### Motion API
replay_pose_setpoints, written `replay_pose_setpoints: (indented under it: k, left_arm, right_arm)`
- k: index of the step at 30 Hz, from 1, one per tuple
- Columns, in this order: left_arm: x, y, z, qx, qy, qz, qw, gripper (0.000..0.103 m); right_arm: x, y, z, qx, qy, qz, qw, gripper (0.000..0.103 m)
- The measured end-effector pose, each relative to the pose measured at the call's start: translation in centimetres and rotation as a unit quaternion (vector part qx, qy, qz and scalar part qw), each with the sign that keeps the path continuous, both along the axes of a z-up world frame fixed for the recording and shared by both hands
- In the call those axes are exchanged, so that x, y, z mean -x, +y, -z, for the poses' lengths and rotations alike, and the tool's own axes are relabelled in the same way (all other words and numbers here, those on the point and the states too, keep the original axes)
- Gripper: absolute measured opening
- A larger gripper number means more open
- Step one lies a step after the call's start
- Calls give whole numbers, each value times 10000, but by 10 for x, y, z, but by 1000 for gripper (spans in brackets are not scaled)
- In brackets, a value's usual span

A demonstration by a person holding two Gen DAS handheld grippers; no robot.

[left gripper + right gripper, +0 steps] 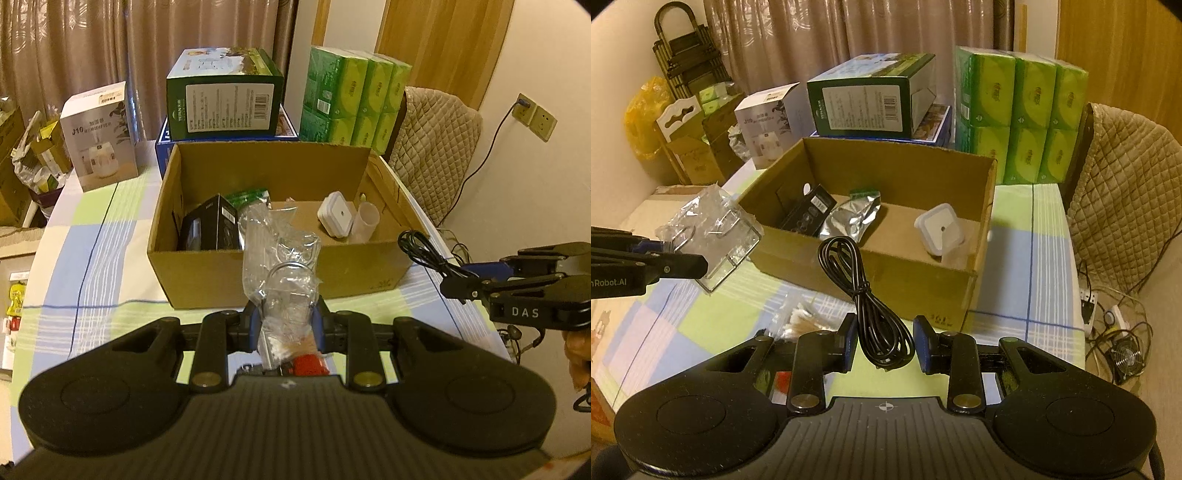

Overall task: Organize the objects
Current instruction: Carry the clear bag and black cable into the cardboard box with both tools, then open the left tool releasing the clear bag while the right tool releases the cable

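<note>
Two grippers loaded, both short of cardboard box [280, 273], carried clear of tablecloth, presumably for drop into it; left gripper [286, 326] clamped on crinkled clear plastic packet [284, 266], packet sticking up over box's near wall; right gripper [885, 345] pinching coiled black cable [866, 295] near its lower loops, coil standing just before box's near wall; inside box already: black carton [214, 225], white square plug-in device [336, 216], foil pouch [849, 219]; packet's contents unclear, maybe wire hook; swab bag [799, 319] left on cloth outside box.
</note>
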State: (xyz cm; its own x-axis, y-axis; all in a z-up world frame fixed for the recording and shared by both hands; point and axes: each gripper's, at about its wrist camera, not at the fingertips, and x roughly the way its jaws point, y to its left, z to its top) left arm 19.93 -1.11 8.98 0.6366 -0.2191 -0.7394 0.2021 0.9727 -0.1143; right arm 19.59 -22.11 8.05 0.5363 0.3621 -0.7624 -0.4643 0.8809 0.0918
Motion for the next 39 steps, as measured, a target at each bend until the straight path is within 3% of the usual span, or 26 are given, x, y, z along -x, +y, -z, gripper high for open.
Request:
replay_pose_setpoints:
  k: [17,39]
  left_arm:
    - [-83,10,-18,-153,-84,-126,9998,23]
    - [-144,-16,21,-271,213,34,9994,23]
  right_arm:
    - [-75,11,-4,126,-50,40,9999,29]
    - [-122,22,29,163,171,252,9994,29]
